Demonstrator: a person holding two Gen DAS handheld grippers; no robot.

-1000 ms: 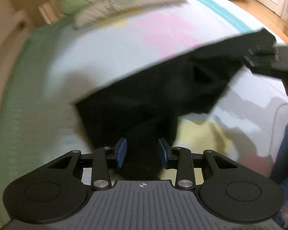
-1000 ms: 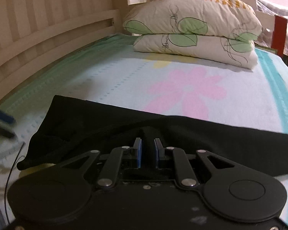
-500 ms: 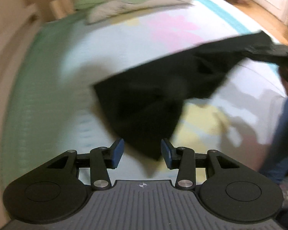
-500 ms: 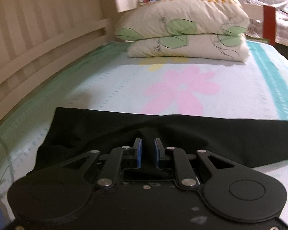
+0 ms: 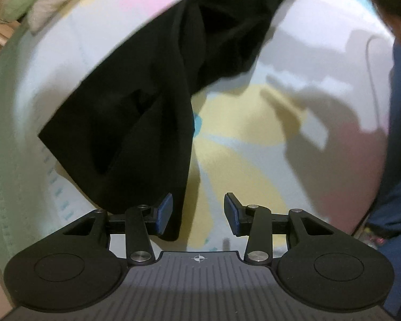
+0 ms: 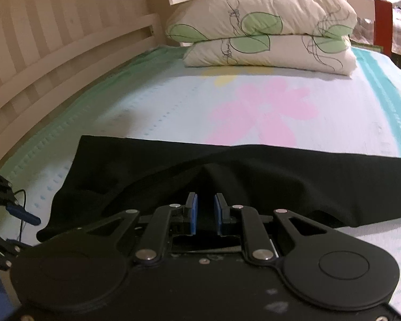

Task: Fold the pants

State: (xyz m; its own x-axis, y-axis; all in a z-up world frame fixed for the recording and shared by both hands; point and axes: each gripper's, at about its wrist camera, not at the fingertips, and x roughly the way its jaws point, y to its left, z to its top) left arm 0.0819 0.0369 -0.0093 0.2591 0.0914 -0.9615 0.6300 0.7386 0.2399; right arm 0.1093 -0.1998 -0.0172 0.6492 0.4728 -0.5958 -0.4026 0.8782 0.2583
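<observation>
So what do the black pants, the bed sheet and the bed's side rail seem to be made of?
Pants: soft matte black cloth, probably a knit; it drapes and creases loosely without shine. Bed sheet: thin printed fabric, likely cotton, with pastel flowers and a dotted weave. Side rail: looks like cream-painted wood, with rigid slats and a smooth finish.

We cannot follow the black pants (image 5: 147,112) past the top edge of the left wrist view; motion blur softens their folds. In the right wrist view the pants (image 6: 254,171) run off the right edge, and the right gripper (image 6: 205,211) body hides their near edge. Cloth between its pads (image 6: 193,212) is too dark to confirm contact.
</observation>
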